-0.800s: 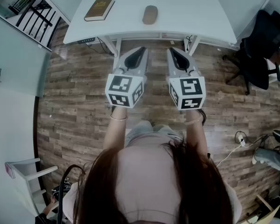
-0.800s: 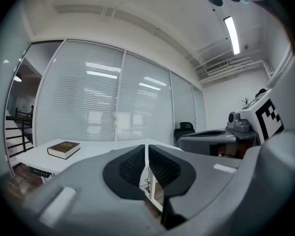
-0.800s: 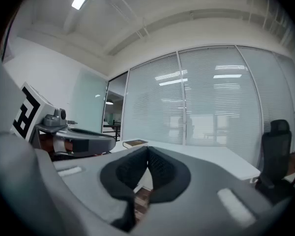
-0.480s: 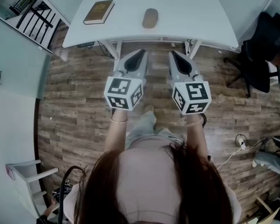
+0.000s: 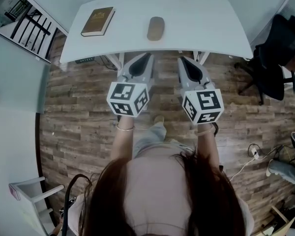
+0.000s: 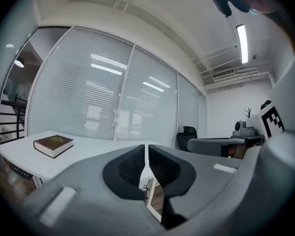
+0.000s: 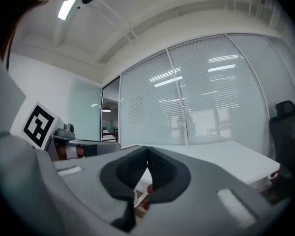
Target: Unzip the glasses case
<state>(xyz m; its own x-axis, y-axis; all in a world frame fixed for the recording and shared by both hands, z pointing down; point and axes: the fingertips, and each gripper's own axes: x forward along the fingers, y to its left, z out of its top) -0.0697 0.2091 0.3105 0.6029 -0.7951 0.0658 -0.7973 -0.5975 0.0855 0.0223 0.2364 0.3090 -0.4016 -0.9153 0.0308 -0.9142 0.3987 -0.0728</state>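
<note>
A brown oval glasses case (image 5: 155, 28) lies flat near the middle of the white desk (image 5: 201, 23), zipped as far as I can see. My left gripper (image 5: 148, 57) and right gripper (image 5: 182, 60) are held level side by side, short of the desk's near edge, above the wood floor. Both are shut with nothing between the jaws. In the left gripper view the left gripper (image 6: 147, 148) has its pads together, and in the right gripper view the right gripper (image 7: 147, 150) does too. The case is hidden in both gripper views.
A brown hardcover book (image 5: 97, 21) lies at the desk's left, seen too as the book (image 6: 53, 145) in the left gripper view. A black office chair (image 5: 274, 58) stands right of the desk. Cables (image 5: 253, 151) trail on the floor at right. A white shelf (image 5: 32, 191) sits at lower left.
The desk has come nearer in the head view: both grippers now reach close to its front edge. The jaws have stayed shut.
</note>
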